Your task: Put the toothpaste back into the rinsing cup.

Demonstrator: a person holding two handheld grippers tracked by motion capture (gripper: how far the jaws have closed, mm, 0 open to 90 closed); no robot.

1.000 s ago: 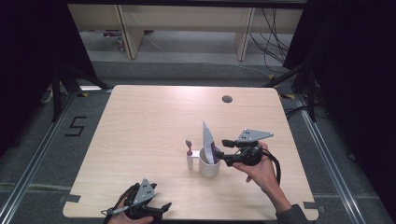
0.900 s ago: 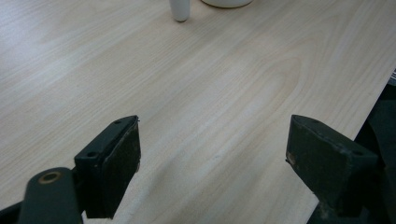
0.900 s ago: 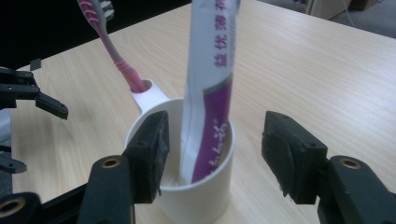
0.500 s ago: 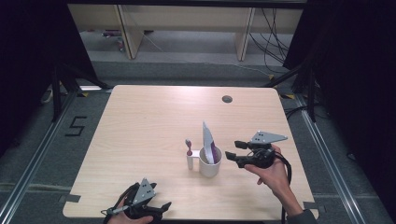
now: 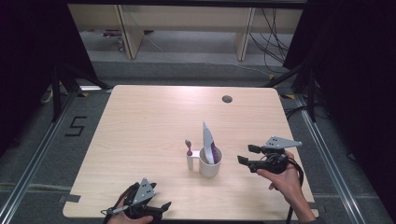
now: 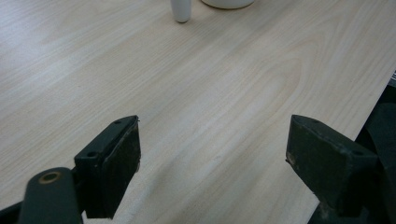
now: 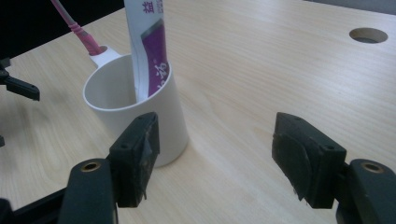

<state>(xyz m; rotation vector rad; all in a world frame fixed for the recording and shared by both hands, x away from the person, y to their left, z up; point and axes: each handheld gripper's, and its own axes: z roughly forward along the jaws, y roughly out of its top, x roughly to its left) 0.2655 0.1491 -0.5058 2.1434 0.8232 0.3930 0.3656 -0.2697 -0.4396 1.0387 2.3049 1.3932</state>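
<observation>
Your right gripper (image 5: 246, 155), jaws just opening and empty, sits beside the white plastic cup (image 5: 210, 163) whose purple-and-white toothpaste tube (image 5: 208, 144) stands upright; your left gripper (image 5: 159, 208) rests released, farther off

A white cup (image 5: 210, 163) stands upright on the wooden surface (image 5: 149, 121). A white and purple tube (image 5: 208, 143) stands in it, leaning on the rim and rising well above it. A pink toothbrush (image 5: 189, 148) stands upright in the cup's side holder.
</observation>
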